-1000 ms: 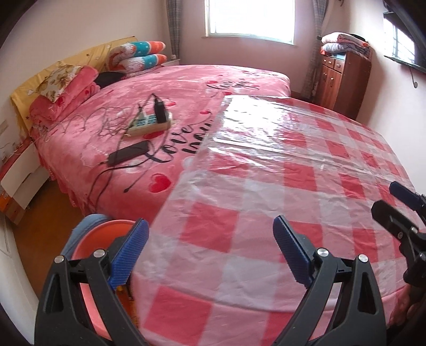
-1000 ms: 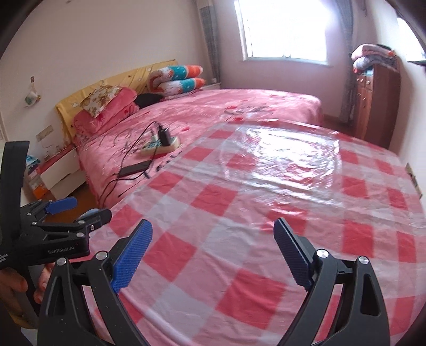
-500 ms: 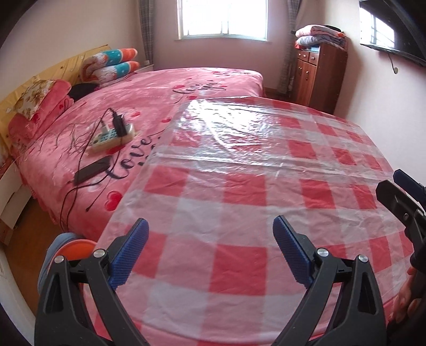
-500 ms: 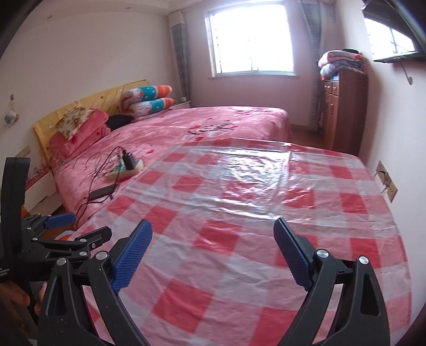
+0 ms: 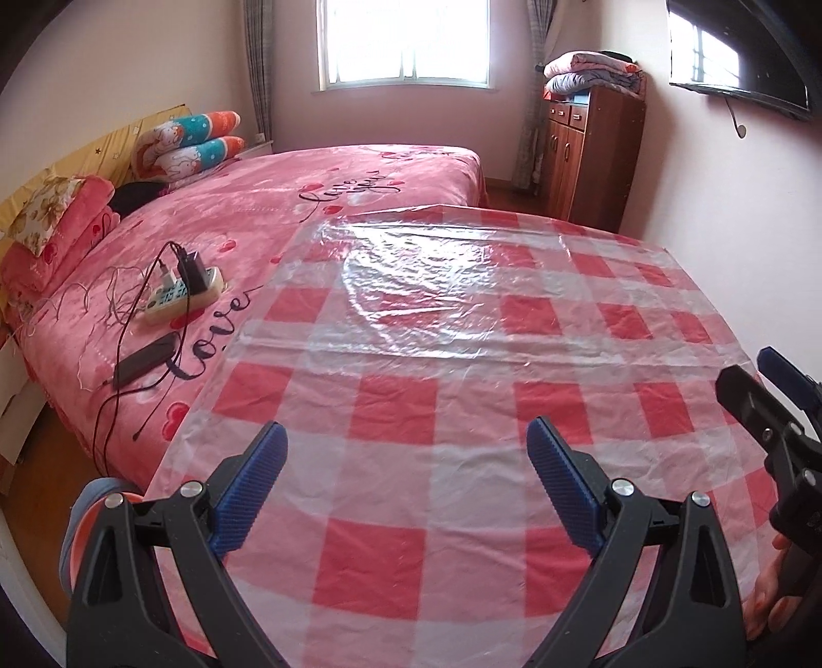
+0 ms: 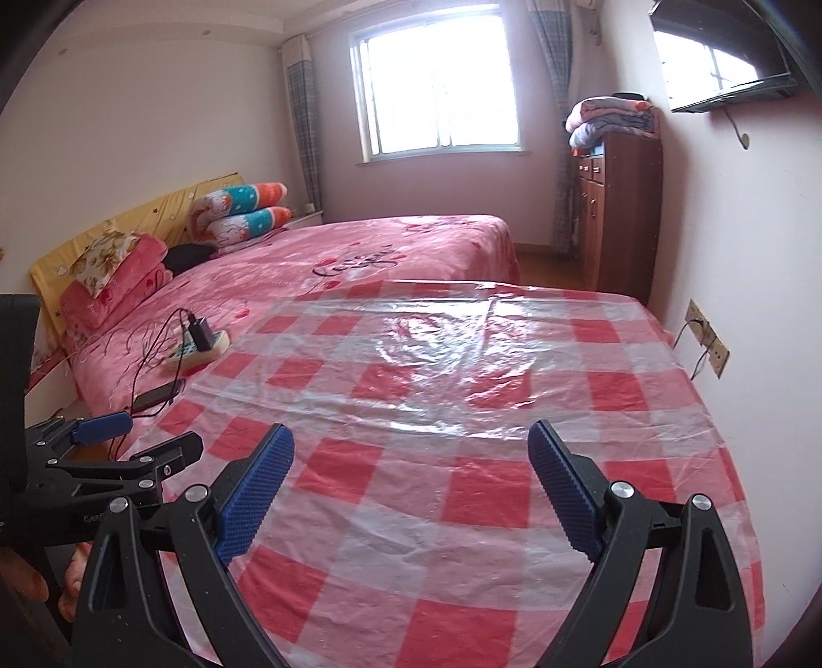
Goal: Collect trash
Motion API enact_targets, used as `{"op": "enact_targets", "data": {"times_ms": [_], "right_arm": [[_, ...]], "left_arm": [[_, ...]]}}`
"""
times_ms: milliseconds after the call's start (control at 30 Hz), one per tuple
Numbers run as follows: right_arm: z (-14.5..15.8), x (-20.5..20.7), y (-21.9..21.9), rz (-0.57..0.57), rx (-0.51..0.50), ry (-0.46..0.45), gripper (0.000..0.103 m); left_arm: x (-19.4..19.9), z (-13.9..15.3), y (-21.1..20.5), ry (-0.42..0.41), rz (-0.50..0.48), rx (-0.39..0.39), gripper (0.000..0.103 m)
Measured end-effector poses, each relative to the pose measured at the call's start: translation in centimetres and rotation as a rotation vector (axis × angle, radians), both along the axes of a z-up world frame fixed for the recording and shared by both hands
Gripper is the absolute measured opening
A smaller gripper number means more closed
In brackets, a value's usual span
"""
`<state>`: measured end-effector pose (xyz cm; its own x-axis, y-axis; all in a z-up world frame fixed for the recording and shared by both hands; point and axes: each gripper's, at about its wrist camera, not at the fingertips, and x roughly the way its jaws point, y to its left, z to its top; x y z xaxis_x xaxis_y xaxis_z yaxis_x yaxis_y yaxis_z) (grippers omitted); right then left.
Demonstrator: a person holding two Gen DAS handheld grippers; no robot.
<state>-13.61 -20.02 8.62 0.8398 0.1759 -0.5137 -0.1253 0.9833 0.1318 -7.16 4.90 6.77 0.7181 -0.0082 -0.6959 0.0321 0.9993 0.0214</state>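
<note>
Directly beyond the open jaws lies a table under a red-and-white checked plastic cloth (image 5: 462, 359), wrinkled and glossy. Left of the jaws stands a bed with a pink "love" bedspread (image 5: 287, 216); on it rests a power strip (image 5: 180, 295) with chargers plugged in, and nearer the jaws a dark phone (image 5: 144, 359) on a cable. Pillows and folded pink blankets (image 5: 56, 231) are stacked at the yellow headboard. Far ahead, right of the window (image 5: 403, 43), a wooden cabinet (image 5: 591, 154) carries folded quilts (image 5: 591, 69).
</note>
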Motion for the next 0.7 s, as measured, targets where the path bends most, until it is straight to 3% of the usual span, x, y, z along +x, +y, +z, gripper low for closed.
{"op": "enact_targets", "data": {"times_ms": [700], "right_arm": [[-0.8, -0.1, -5.3, -0.148, -0.014, -0.033, 0.091]], "left_arm": [[1.7, 0.5, -5.4, -0.064, -0.009, 0.053, 0.095]]}}
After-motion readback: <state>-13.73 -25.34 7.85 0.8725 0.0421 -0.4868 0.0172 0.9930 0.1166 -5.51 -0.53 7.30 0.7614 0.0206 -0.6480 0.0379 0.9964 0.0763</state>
